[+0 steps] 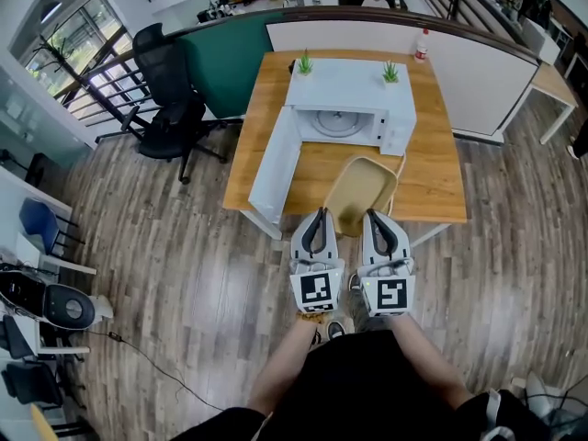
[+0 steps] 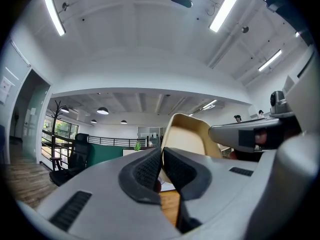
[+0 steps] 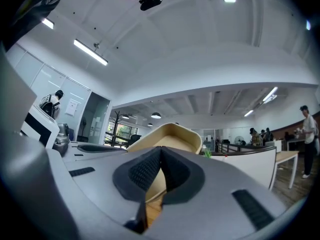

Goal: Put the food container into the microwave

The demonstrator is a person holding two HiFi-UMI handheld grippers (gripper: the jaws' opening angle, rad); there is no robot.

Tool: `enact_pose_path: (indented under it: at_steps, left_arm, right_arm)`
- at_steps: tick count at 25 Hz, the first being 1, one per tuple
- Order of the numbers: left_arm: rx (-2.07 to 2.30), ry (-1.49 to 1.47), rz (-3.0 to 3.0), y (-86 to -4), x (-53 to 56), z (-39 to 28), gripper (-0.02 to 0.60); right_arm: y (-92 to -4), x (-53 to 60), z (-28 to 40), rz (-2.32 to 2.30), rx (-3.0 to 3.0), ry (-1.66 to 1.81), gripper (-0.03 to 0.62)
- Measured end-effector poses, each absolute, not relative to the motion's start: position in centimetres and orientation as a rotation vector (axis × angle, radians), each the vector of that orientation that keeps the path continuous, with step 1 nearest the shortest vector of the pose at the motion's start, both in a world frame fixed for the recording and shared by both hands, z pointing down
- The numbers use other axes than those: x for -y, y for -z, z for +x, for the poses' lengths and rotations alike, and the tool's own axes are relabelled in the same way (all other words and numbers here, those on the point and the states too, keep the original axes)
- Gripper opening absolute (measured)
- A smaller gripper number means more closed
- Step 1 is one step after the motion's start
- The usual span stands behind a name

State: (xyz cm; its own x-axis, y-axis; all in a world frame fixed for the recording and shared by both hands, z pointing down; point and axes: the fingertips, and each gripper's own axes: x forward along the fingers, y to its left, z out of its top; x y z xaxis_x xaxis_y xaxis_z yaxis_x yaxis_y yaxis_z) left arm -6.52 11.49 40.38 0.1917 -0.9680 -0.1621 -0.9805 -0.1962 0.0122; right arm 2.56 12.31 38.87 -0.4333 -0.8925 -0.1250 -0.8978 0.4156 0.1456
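Two grippers hold one thing between them: the beige food container (image 1: 360,191), an empty tray with rounded corners. The left gripper (image 1: 320,219) and the right gripper (image 1: 377,220) sit side by side in front of the person, each pointing towards the microwave (image 1: 349,90).

In the left gripper view, the left gripper (image 2: 161,151) has its dark ribbed pads pressed together on the near rim of the food container (image 2: 187,134), with only the thin wall between them. The right gripper view shows the same: the right gripper (image 3: 161,151) is pinched shut on the rim of the food container (image 3: 172,134), and the tray's hollow opens up beyond the jaws.

From the head view the food container hangs over the near edge of the wooden worktop (image 1: 432,173), tilted, just in front of the microwave's mouth. Whether its far end touches the wood cannot be told.

The microwave is white and stands in the middle of the worktop. Its door (image 1: 274,163) is swung wide open to the left, and the round glass plate (image 1: 340,122) shows inside the cavity. A small green plant (image 1: 304,63) stands on the left of its top and another plant (image 1: 390,72) on the right. A black office chair (image 1: 170,99) stands on the wooden floor, off to the left of the worktop.
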Motion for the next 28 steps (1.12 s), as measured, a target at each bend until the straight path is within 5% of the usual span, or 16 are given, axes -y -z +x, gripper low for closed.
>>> enact_pose_path:
  at_steps: [28]
  left_arm:
    - [-2.041,-0.057,-2.335,-41.8,0.6,-5.4,0.035]
  right_arm:
    - [-41.0,-0.1,5.0,-1.549,-2.666,-0.034,0.005]
